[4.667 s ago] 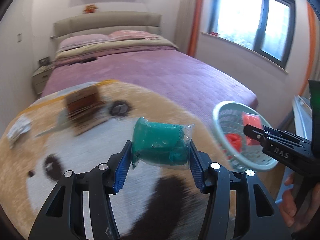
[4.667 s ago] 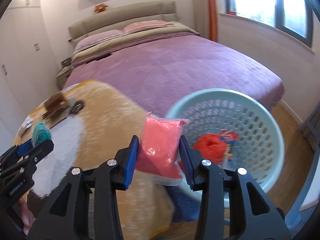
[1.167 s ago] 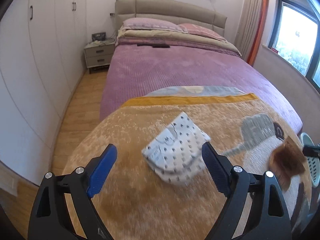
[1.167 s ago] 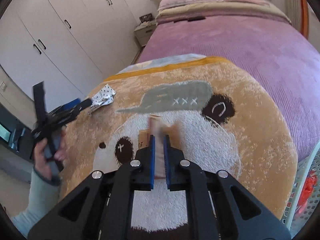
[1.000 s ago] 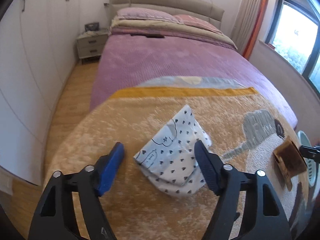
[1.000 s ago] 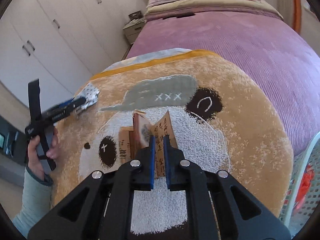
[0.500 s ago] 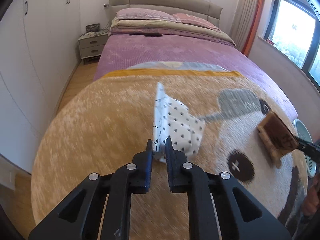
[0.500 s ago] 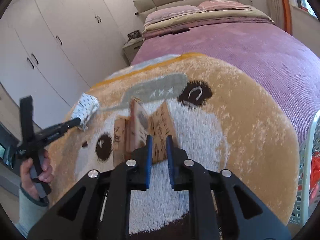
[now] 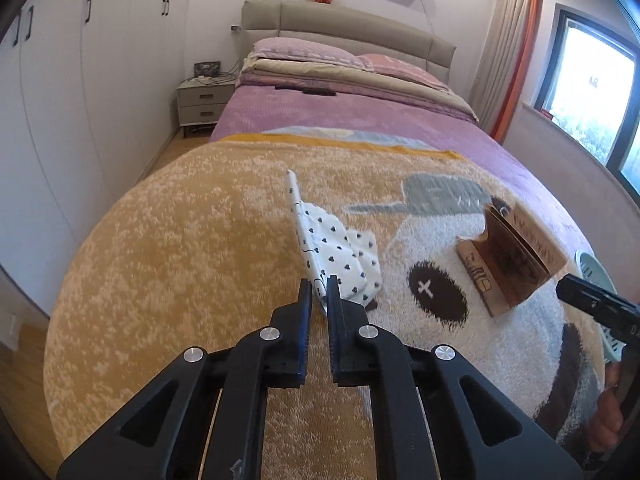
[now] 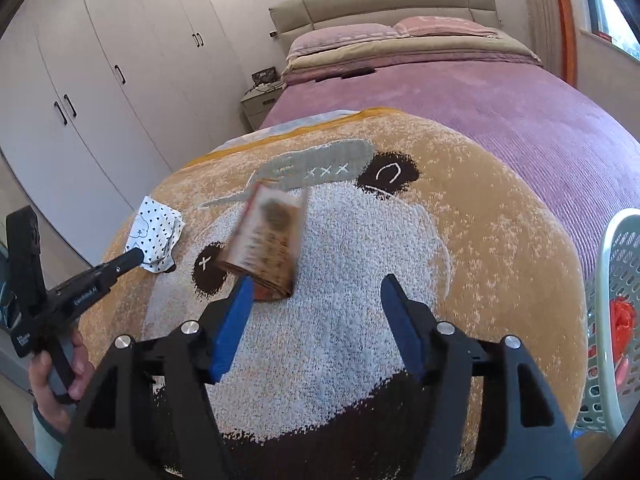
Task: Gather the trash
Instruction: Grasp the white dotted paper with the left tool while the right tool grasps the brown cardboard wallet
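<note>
My left gripper [image 9: 318, 288] has its jaws closing, and its pads pinch the near edge of a white packet [image 9: 332, 248] printed with small black hearts, held edge-up over the bear blanket [image 9: 180, 240]. The right wrist view shows that packet [image 10: 156, 232] at the tip of the left gripper [image 10: 136, 258]. My right gripper [image 10: 317, 280] has its jaws opening wide, with nothing pressed between its pads. A brown paper box [image 10: 268, 236], blurred, sits just past its left finger. That box [image 9: 508, 256] stands open beside the right gripper's tip [image 9: 568, 286].
A pale green perforated basket [image 10: 616, 248] stands off the bed's right edge with red trash [image 10: 624, 316] inside. The purple bedspread [image 10: 520, 112] runs back to pillows and headboard. White wardrobes [image 10: 100, 80] line the left wall. A hand [image 10: 52, 376] grips the left tool.
The left jaws have closed from wide apart onto the dotted packet and carried it right. The right jaws, shut on the brown box before, have sprung open and the box has left them.
</note>
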Demonstrator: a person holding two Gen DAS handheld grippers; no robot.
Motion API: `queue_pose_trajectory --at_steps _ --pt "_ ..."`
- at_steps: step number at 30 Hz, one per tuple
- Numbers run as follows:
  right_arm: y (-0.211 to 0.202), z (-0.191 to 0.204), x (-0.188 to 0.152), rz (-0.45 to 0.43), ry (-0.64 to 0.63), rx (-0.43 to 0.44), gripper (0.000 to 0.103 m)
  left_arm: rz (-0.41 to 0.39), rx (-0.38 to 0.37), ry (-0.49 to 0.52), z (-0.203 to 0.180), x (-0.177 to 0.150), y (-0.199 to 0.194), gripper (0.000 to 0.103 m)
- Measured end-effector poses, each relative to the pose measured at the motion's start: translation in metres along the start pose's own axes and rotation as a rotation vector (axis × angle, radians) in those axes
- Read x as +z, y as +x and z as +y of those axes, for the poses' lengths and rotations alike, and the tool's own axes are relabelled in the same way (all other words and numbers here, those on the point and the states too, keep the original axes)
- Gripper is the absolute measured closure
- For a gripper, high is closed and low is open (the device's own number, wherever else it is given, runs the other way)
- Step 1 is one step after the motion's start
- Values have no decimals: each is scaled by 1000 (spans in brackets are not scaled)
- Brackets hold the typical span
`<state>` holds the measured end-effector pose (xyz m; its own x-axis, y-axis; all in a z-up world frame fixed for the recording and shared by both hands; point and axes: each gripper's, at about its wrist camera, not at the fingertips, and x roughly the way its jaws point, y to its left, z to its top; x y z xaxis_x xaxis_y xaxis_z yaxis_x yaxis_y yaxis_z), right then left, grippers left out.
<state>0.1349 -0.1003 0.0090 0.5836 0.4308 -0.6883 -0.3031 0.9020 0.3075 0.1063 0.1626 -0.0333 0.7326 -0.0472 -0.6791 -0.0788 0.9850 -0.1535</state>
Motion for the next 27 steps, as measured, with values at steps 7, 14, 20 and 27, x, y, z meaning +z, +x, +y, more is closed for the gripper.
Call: queue_pose_trajectory --at_steps 7,14,20,27 --pt "10 26 8 2 -60 -21 28 -18 -5 7 -2 -4 -2 97" --pt "29 26 7 14 -53 -93 28 -18 -35 -45 8 -3 -3 71" --pt "36 39 7 17 -120 -166 38 -5 -9 -29 4 -1 -1 64" --pt "42 38 7 40 -118 -138 88 45 12 -23 1 2 10 96"
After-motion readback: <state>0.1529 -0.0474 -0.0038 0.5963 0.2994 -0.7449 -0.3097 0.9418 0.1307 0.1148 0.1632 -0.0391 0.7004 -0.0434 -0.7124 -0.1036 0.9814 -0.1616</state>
